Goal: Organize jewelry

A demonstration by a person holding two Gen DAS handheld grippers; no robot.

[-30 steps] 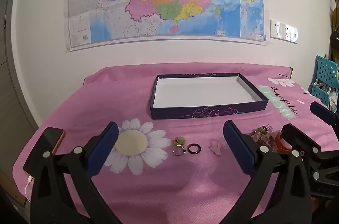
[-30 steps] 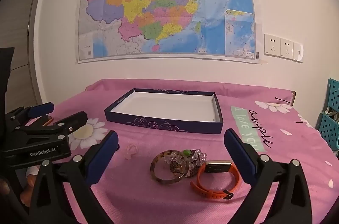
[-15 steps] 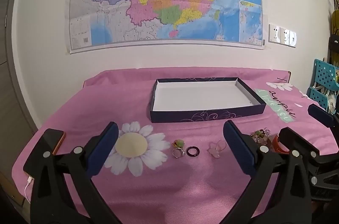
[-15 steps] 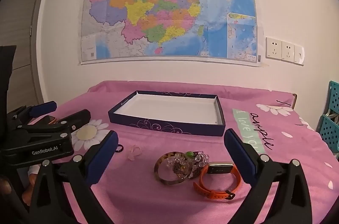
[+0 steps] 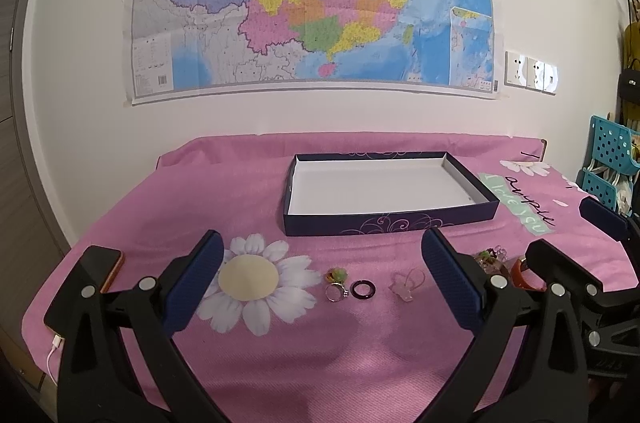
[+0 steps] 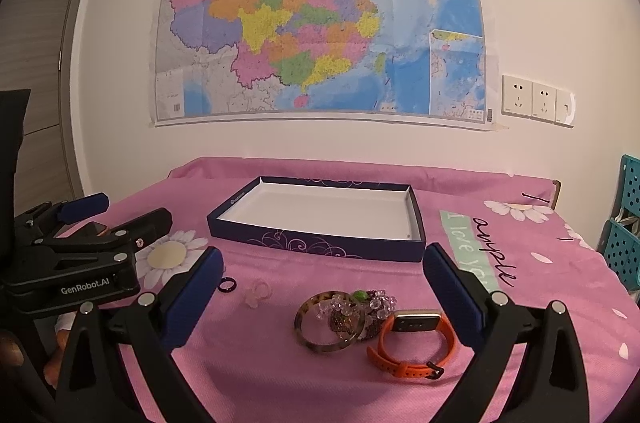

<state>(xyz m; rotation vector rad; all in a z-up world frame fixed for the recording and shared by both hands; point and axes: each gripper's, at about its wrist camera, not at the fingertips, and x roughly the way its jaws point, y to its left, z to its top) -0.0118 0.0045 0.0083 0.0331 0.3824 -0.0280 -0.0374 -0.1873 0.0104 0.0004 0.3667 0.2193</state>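
Observation:
A dark blue shallow box (image 5: 390,223) (image 6: 320,245) with a white inside sits empty in the middle of the pink cloth. In front of it lie a silver ring with a green top (image 5: 335,283), a black ring (image 5: 363,291) (image 6: 226,284) and a pale pink ring (image 5: 406,283) (image 6: 256,293). Further right are a tortoiseshell bangle (image 6: 320,337), a beaded bracelet (image 6: 362,307) and an orange watch band (image 6: 412,343). My left gripper (image 5: 322,265) hangs open above the rings. My right gripper (image 6: 322,265) hangs open above the bangle and band. Neither holds anything.
A phone (image 5: 102,269) with a white cable lies at the cloth's left edge. A teal basket rack (image 5: 610,163) stands at the right. A large map (image 6: 320,31) and wall sockets (image 6: 536,101) are behind the table.
Both views have tilted upward a little, so the box and jewelry sit lower in frame. Nothing on the cloth has moved and both grippers stay open.

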